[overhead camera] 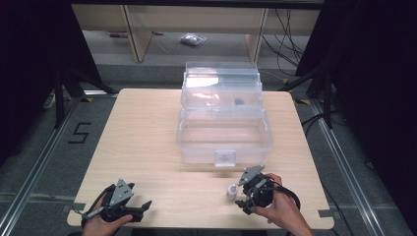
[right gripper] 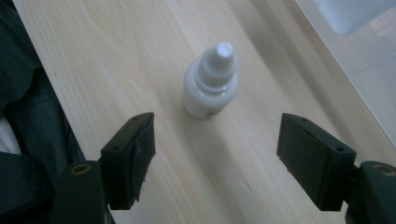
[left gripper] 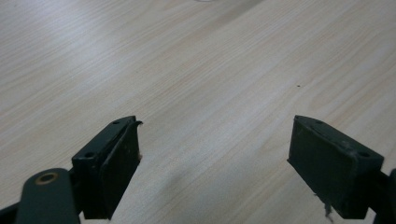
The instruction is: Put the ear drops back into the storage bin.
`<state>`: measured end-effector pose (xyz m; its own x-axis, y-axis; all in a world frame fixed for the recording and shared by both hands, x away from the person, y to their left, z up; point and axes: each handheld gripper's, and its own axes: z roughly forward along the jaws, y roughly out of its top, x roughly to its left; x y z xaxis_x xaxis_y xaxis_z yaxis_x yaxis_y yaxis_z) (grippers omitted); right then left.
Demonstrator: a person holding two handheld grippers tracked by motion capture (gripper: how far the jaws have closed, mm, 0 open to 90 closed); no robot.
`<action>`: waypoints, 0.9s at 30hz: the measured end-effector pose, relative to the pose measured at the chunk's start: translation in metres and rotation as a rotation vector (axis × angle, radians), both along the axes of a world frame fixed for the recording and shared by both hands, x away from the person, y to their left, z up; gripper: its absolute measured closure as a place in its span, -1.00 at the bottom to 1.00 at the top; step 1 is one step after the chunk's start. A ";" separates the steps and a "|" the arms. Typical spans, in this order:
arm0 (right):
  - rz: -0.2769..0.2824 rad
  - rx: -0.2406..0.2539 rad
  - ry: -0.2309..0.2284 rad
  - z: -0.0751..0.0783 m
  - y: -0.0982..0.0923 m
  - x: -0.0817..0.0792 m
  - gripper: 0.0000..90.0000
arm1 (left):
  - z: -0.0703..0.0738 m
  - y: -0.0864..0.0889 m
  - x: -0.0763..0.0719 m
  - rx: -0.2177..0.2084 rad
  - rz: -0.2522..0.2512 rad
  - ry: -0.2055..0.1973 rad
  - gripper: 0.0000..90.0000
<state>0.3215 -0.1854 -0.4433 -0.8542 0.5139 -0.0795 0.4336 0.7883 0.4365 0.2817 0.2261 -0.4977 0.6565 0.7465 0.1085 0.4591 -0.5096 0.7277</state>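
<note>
A small white dropper bottle (overhead camera: 230, 191) stands upright near the table's (overhead camera: 147, 147) front edge, toward its right corner, just ahead of the right gripper (overhead camera: 244, 204), whose jaws gape empty. The left gripper (overhead camera: 142, 206), also released, rests at the front-left corner. A clear plastic storage box (overhead camera: 223, 132) sits open toward the back edge.

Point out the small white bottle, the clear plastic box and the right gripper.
small white bottle (right gripper: 210, 84): right gripper view, on its body below the cap.
clear plastic box (overhead camera: 225, 158): high view, on its front latch.
right gripper (overhead camera: 245, 204): high view, between its fingertips.
</note>
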 end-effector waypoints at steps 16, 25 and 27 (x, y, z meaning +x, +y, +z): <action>0.104 -0.111 0.048 -0.010 0.034 0.023 -0.15 | 0.000 0.000 0.000 -0.001 -0.001 0.000 -0.65; 0.139 -0.162 0.083 -0.015 0.043 0.029 0.03 | 0.000 0.000 0.000 -0.001 -0.005 0.000 -0.65; 0.132 -0.169 0.093 -0.015 0.044 0.030 0.05 | 0.000 0.000 0.000 -0.003 -0.003 0.000 -0.65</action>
